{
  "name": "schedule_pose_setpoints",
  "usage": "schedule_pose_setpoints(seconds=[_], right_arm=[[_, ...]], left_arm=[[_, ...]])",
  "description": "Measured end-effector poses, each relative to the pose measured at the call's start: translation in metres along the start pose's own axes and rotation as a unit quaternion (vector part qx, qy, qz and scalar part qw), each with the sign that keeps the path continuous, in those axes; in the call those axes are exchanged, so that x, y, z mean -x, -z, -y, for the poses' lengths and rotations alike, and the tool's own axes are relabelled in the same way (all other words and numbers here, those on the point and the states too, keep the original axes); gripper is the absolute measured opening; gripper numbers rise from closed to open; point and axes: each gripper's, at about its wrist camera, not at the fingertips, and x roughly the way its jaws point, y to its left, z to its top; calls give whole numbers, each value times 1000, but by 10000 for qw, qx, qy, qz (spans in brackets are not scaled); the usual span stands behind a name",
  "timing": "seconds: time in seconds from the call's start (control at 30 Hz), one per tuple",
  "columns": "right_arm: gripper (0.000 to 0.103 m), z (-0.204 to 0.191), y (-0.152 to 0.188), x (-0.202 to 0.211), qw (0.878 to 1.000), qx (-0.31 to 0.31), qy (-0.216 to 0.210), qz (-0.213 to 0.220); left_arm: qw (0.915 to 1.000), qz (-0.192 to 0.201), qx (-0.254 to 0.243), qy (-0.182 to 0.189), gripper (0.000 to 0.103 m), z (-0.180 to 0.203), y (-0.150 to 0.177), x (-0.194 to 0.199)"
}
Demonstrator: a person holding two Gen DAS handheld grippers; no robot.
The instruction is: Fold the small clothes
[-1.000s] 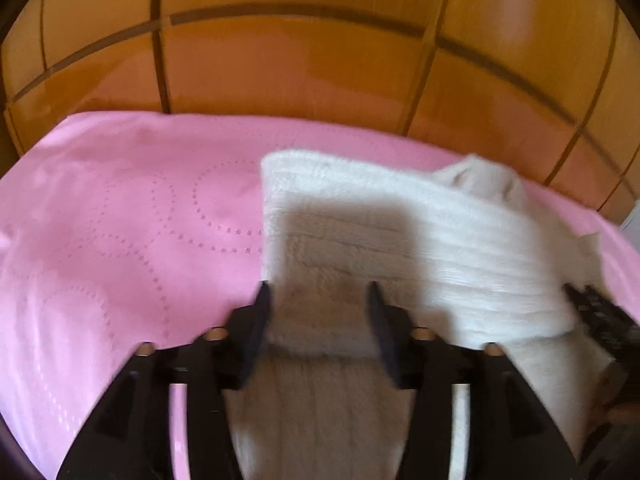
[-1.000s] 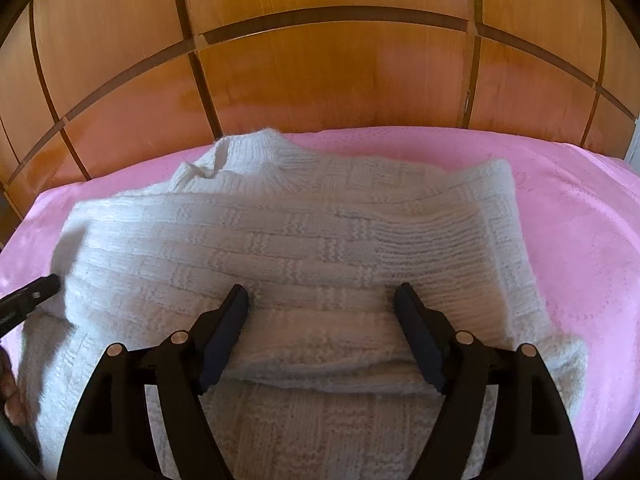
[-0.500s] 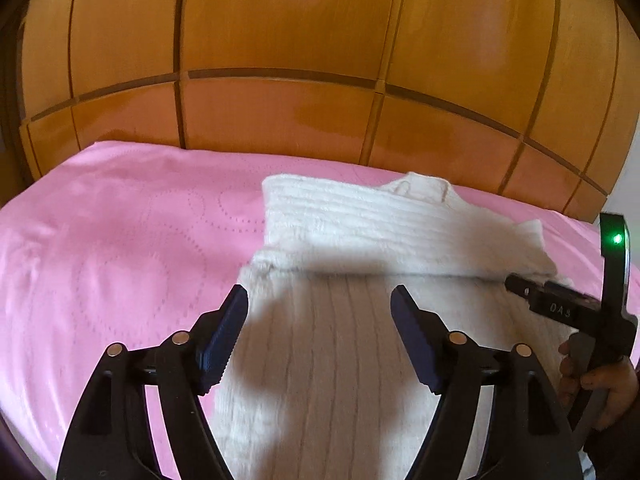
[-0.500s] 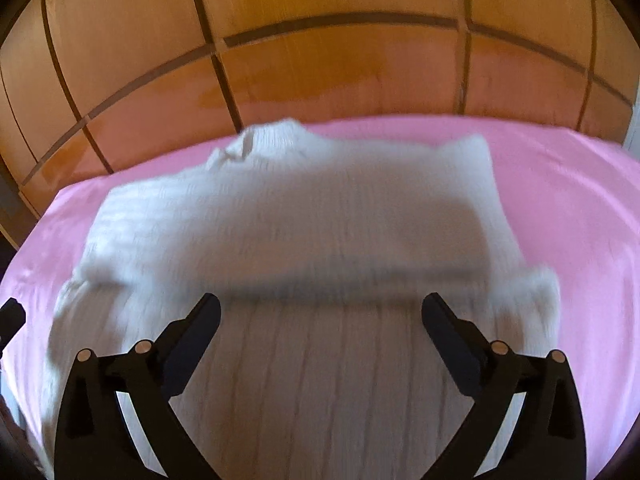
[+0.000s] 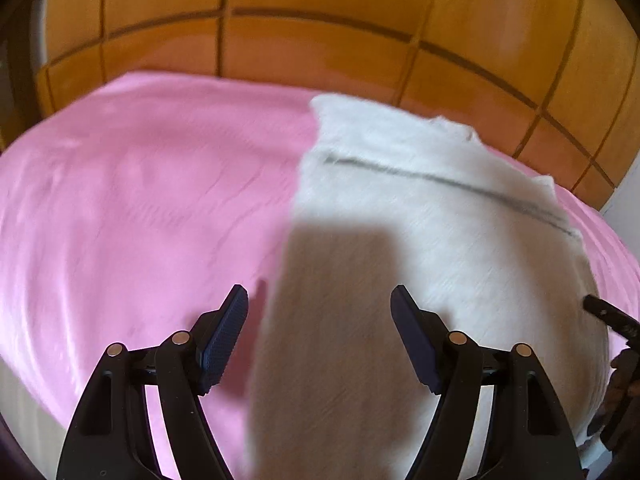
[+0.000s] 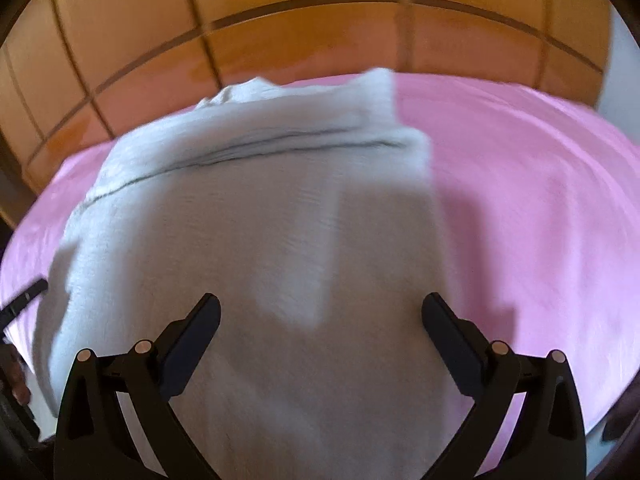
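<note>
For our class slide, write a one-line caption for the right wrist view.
Open right hand-held gripper above a folded white sweater on a pink bedspread.

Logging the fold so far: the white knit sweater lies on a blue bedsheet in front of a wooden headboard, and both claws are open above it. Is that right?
Not quite: the bedsheet is pink, not blue, as the right wrist view shows. The rest holds: the white knit sweater lies on it before the wooden headboard, with the left claw and right claw open above it.

One white knitted garment (image 6: pixel 256 240) lies on the one pink bedsheet (image 6: pixel 540 208), folded over itself, though blur may hide a second piece. One wooden headboard (image 6: pixel 320 32) stands behind the sheet. Two grippers hang over it: left gripper (image 5: pixel 319 334), right gripper (image 6: pixel 320 338).
</note>
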Motion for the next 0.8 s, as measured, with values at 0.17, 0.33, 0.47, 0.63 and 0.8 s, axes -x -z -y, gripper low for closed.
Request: schedule_pose_setpoints(seconds=[0.17,0.33,0.47,0.63,0.8], right_arm=[[94,36,31,17,9967,-614,-417,-314],[61,42,60,37,9945,-599,-635,-586],[49,39,83,46,9870,-608,-1055,-1050],[13,24,93,40,9763,-545,-1488,-1476],[12,12,56,59,9703,-741,-2144,-840]], left_arm=[[9984,-387,350,209,73,-34,27,13],[9946,-685,406,660,62,-44,54,31],[9901,-976,261,971,35,-39,72,37],[9860,-955,120,1362,8,-31,69,47],[9737,-493,539,2160,6,-36,30,67]])
